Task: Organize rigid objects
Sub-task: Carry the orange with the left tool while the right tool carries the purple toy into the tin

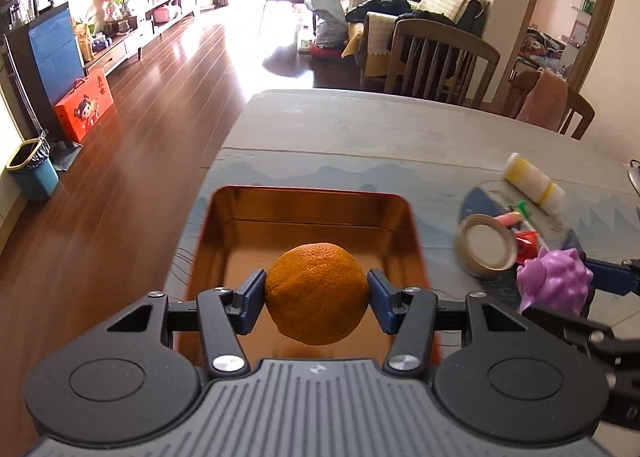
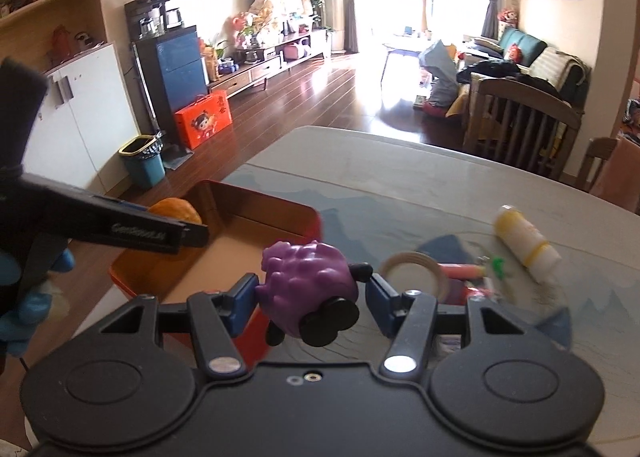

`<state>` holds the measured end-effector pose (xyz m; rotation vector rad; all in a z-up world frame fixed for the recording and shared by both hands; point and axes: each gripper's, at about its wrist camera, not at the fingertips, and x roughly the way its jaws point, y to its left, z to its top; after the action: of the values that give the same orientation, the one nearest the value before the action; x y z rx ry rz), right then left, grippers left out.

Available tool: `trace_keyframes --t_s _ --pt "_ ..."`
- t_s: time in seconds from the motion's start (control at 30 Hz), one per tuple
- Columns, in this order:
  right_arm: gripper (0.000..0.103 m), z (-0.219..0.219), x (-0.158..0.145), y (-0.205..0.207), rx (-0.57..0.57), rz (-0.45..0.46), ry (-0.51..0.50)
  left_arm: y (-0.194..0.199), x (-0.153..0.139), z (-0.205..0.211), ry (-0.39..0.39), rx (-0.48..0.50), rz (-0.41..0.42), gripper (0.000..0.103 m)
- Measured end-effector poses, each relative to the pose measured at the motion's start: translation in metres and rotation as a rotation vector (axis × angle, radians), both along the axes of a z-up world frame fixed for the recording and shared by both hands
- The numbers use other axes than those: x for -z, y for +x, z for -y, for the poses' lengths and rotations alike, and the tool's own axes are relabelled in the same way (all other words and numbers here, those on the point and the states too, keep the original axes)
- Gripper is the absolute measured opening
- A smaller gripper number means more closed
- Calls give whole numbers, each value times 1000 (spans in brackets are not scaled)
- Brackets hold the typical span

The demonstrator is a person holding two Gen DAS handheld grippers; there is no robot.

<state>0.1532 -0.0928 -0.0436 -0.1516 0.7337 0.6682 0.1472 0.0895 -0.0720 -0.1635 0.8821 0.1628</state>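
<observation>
The left gripper (image 1: 316,293) is clamped on a round, dimpled orange fruit (image 1: 316,293), its blue pads pressed to the fruit's two sides. It holds the fruit above the open, rectangular orange metal tin (image 1: 408,217), whose coppery inside shows no other contents; the part of the floor behind the fruit is hidden. The tin sits on the pale grey-blue surface (image 1: 360,129) printed with faint mountain shapes, near its left edge.

The right gripper (image 2: 310,291) grips a knobbly purple plastic toy (image 2: 308,273) with a black disc-shaped foot; the pads hold it at both sides. In the right wrist view the toy hangs just past the tin's right wall, at about 3 o'clock from the tin, above the surface.

In the left wrist view, loose things lie on the surface at 3 o'clock from the tin: a round metal jar lid (image 1: 486,251) with a white inner face, tilted; a white cylindrical bottle with yellow bands (image 1: 534,183) on its side, further back at 2 o'clock; and between them a small blurred heap of a pink stick, a green bit and a red wrapper (image 1: 526,243).

A hand in a blue glove (image 2: 24,297) carries the left gripper.
</observation>
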Motion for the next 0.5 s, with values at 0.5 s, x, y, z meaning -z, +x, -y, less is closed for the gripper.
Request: trace_keyframes --t_s 0.5 --pt "58 -94 37 22 -99 -9 -115 57 35 -45 29 77 -58 54"
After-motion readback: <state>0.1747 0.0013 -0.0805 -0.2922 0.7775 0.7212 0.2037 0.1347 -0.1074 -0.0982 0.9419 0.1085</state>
